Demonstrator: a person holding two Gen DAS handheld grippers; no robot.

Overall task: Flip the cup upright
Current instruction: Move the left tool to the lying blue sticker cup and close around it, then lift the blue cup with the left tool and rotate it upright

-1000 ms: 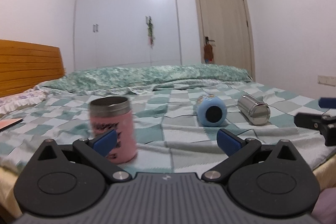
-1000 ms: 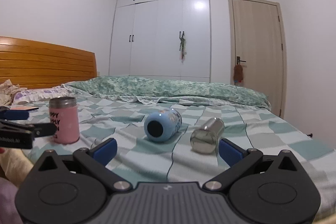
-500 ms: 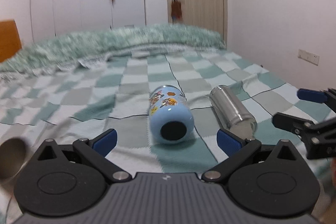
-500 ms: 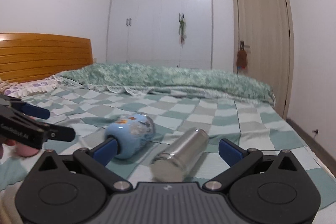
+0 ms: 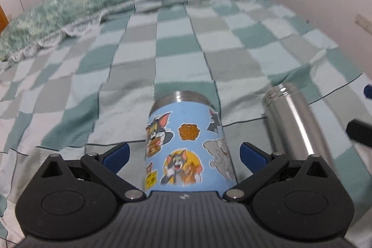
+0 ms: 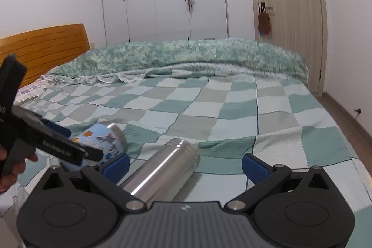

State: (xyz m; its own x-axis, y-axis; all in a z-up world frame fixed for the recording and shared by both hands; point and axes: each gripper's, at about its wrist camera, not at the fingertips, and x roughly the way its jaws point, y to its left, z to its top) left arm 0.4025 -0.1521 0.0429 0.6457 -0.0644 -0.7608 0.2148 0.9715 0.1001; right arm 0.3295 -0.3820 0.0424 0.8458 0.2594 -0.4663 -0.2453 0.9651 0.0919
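Observation:
A light-blue cartoon cup (image 5: 186, 145) lies on its side on the checked bedspread, its steel rim pointing away. My left gripper (image 5: 184, 155) is open and straddles it, one blue pad on each side, not touching. A steel cup (image 5: 297, 129) lies on its side just to the right. In the right wrist view my right gripper (image 6: 184, 163) is open, with the steel cup (image 6: 162, 169) lying between its fingers, nearer the left pad. The blue cup (image 6: 104, 141) shows there at left, partly hidden by the left gripper's black arm (image 6: 58, 145).
The checked bedspread (image 6: 232, 113) covers the bed. A rolled green quilt (image 6: 181, 55) lies along the far side. A wooden headboard (image 6: 46, 48) is at left, with a wardrobe and door behind. The bed's right edge drops to the floor (image 6: 344, 108).
My left gripper has left the upright pink cup, swung right and lowered over the blue cup. My right gripper has moved forward and down over the steel cup.

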